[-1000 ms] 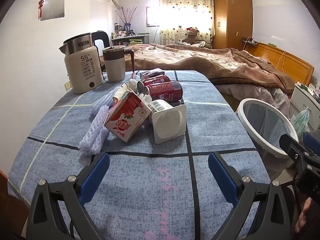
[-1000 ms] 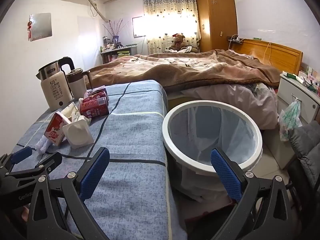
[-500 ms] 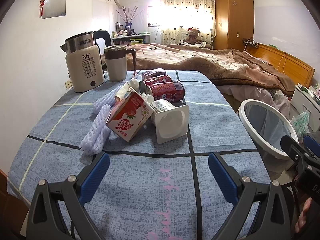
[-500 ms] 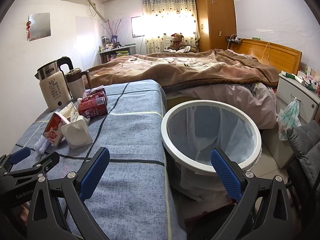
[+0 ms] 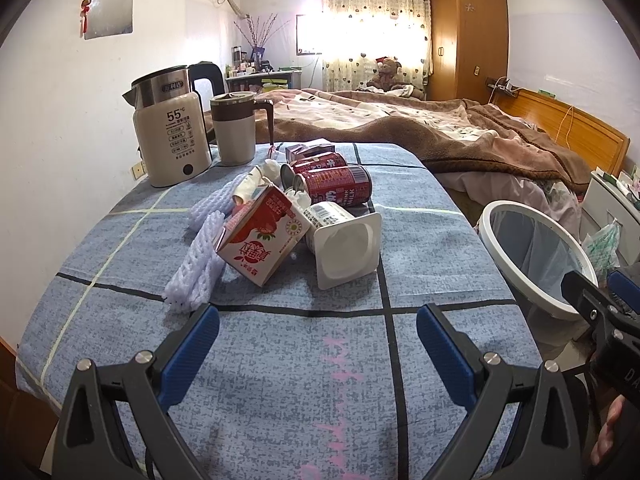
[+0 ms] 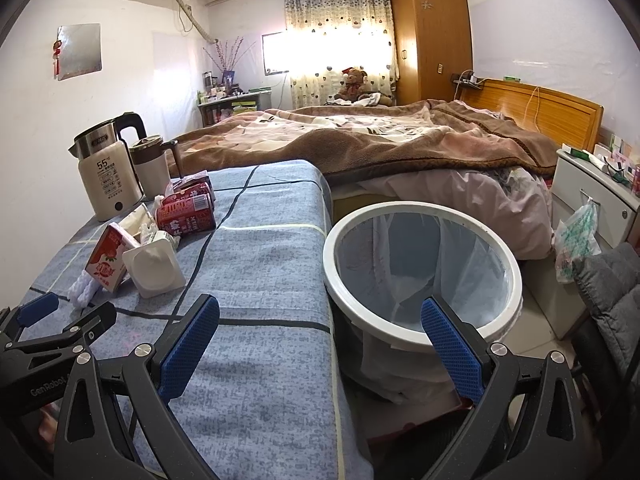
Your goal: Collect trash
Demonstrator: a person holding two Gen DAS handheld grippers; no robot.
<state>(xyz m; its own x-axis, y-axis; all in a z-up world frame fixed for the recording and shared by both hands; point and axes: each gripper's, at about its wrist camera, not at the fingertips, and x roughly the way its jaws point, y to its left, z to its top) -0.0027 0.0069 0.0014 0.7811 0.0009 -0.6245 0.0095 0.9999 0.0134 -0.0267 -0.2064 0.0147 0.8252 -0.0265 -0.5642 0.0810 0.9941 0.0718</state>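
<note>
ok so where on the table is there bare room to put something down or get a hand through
Bare cloth lies between the left gripper and the carton and yogurt cup, and along the table's right side toward the bin. It is crowded by the kettle, mug, cans and foam netting.

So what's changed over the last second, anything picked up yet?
Nothing picked up. The left gripper has eased forward toward the trash pile, so the carton and yogurt cup look slightly nearer. Both grippers remain open and empty; the right gripper and the bin look unchanged, and the trash hasn't shifted.
</note>
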